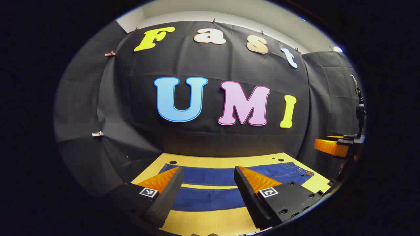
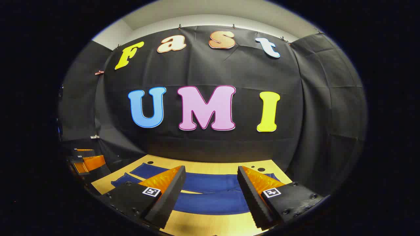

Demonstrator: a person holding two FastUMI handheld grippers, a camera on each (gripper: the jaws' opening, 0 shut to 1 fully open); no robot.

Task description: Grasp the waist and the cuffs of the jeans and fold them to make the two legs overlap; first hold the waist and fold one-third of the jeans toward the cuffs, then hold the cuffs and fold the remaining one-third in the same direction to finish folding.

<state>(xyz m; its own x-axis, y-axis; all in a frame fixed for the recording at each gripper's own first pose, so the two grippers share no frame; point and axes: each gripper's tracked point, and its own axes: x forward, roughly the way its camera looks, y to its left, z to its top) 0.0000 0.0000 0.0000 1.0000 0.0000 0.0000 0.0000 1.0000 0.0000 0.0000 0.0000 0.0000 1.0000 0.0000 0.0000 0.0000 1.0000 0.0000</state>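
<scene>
- jeans (image 1: 210,186) lie flat and unfolded on the wooden table (image 1: 210,223), legs apart, waist toward 3 o'clock.
- my left gripper (image 1: 206,193) and right gripper (image 2: 210,193) hover wide open, holding nothing.
- every fold seems still ahead.

Left gripper view: sits low over yellow wooden table (image 1: 210,223), faces black cloth back wall (image 1: 203,65). Right gripper view: same, further right. Both share flat blue denim jeans (image 1: 210,198) (image 2: 213,203).
</scene>
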